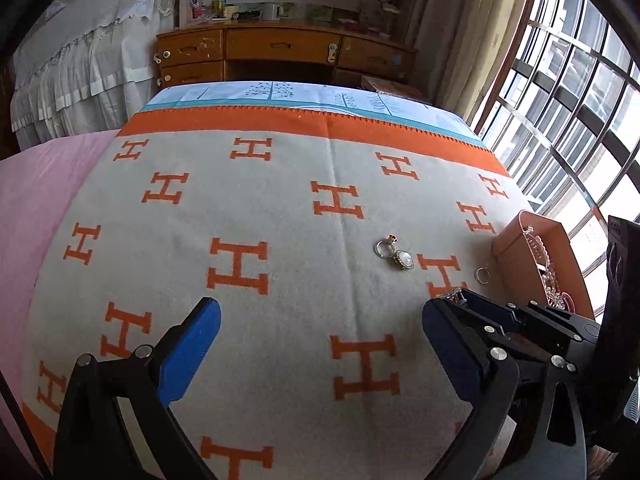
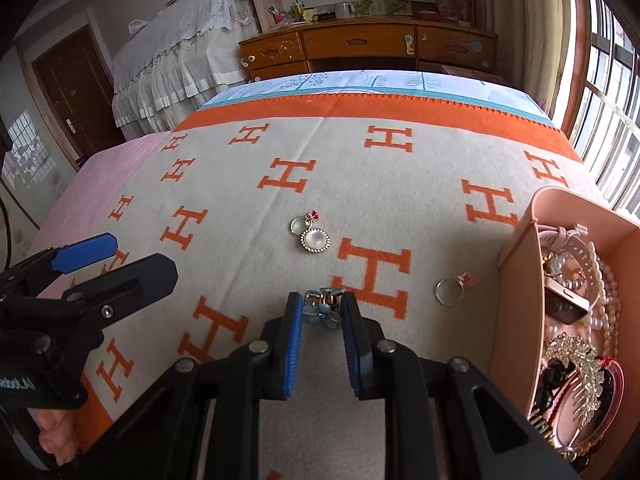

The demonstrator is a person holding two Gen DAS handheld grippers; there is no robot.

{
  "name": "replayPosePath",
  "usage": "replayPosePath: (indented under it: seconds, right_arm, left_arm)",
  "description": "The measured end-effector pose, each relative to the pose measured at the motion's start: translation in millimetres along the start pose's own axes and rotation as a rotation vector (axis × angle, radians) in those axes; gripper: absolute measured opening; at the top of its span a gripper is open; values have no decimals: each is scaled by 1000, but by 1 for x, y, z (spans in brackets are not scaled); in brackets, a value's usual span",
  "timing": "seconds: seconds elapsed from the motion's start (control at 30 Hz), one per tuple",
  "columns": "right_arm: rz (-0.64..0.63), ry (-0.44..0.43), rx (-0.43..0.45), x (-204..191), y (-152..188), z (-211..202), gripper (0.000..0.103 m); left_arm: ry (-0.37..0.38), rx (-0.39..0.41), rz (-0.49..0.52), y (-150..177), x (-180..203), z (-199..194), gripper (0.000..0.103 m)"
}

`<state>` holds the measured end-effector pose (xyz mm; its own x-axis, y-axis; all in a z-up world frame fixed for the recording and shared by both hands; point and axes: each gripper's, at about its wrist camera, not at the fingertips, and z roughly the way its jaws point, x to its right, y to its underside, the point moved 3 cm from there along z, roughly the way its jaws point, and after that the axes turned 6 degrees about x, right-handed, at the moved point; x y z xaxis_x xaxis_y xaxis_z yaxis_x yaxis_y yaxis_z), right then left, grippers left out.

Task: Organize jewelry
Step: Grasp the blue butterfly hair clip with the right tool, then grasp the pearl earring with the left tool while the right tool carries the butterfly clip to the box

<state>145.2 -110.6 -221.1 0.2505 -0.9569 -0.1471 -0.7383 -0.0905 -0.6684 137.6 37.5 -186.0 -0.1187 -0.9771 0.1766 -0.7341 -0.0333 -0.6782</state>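
Note:
My right gripper (image 2: 320,304) is shut on a blue flower ornament with a silver clasp (image 2: 320,311), held between its blue pads just above the blanket. A round pearl pendant (image 2: 315,240) with a smaller disc and a red charm lies further out; it also shows in the left wrist view (image 1: 403,260). A silver ring with a red stone (image 2: 450,290) lies to the right, beside the pink jewelry box (image 2: 516,300). My left gripper (image 1: 320,320) is open and empty above the blanket, left of the right gripper (image 1: 456,300).
The pink box (image 1: 516,256) holds pearls, a watch, a crystal comb and other pieces. The grey blanket with orange H marks (image 1: 280,216) covers the bed. A wooden desk (image 1: 280,46) stands beyond, windows on the right.

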Motion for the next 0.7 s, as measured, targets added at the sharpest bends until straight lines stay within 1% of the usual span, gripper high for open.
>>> replayPosePath:
  seconds: [0.03,0.07,0.17,0.23,0.27,0.3,0.33,0.37,0.43,0.53,0.63,0.7]
  right_arm:
    - [2,-2,18,2,0,-6,19]
    - [-2,2,41,4,-1,-14,20]
    - [-25,33,135,9,-8,-42,20]
    - [-43,80,201,15,-13,-60,20]
    - [-47,96,227,18,-14,-68,20]
    - [-45,106,248,23,-17,-75,20]
    - [-38,110,262,27,-17,-81,20]
    - [-27,109,273,32,-18,-85,20]
    - [-4,101,287,41,-19,-92,20]
    - [13,98,288,51,-16,-93,20]
    - [28,92,284,59,-13,-92,20]
    - [41,85,283,63,-12,-90,20]
  left_arm:
    - [17,-1,11,-1,6,3,94]
    - [30,-8,24,-1,11,6,93]
    - [59,-34,61,-3,27,20,82]
    - [86,-56,89,-4,37,30,66]
    - [101,-69,103,-4,41,36,62]
    - [118,-82,116,-4,45,41,54]
    - [130,-94,128,-4,48,47,45]
    - [140,-105,137,-4,50,52,42]
    - [159,-126,138,-4,53,61,30]
    - [168,-123,142,-5,54,66,23]
    - [177,-122,158,-9,59,72,23]
    - [175,-113,187,-11,63,76,23]
